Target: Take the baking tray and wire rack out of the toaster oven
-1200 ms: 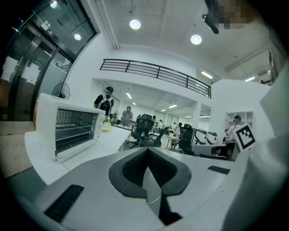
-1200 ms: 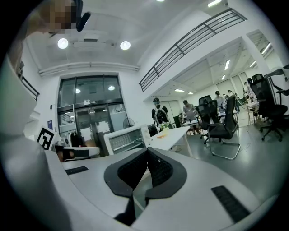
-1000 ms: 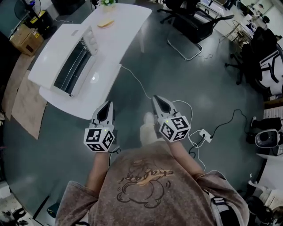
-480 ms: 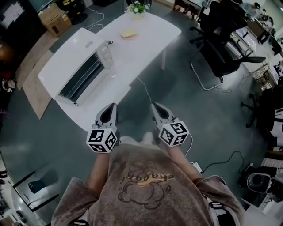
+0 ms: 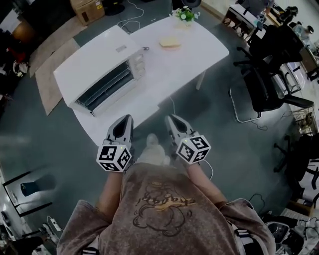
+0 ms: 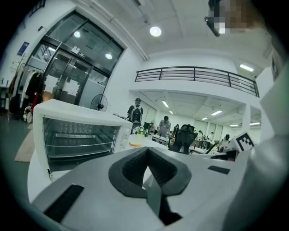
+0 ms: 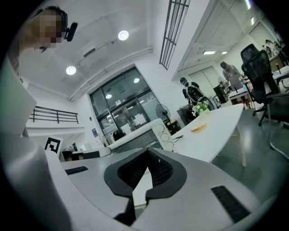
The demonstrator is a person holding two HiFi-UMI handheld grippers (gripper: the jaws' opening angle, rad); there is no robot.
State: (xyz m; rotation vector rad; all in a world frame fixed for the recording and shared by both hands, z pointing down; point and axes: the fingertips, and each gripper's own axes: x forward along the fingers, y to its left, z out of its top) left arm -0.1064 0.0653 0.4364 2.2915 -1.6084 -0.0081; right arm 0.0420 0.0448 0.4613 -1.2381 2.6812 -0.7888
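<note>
No word, brand or number is legible. My left marker cube (image 5: 114,157) and right marker cube (image 5: 193,148) bear only square black-and-white codes. The cursive print on my shirt (image 5: 164,200), at 6 o'clock in the head view, is too blurred to read.

The toaster oven (image 5: 102,82) stands at the worktop's (image 5: 199,55) left end, with racks (image 6: 76,144) inside it. A plate (image 5: 170,43) lies toward the far edge, with a potted plant (image 5: 185,15) behind it.
</note>
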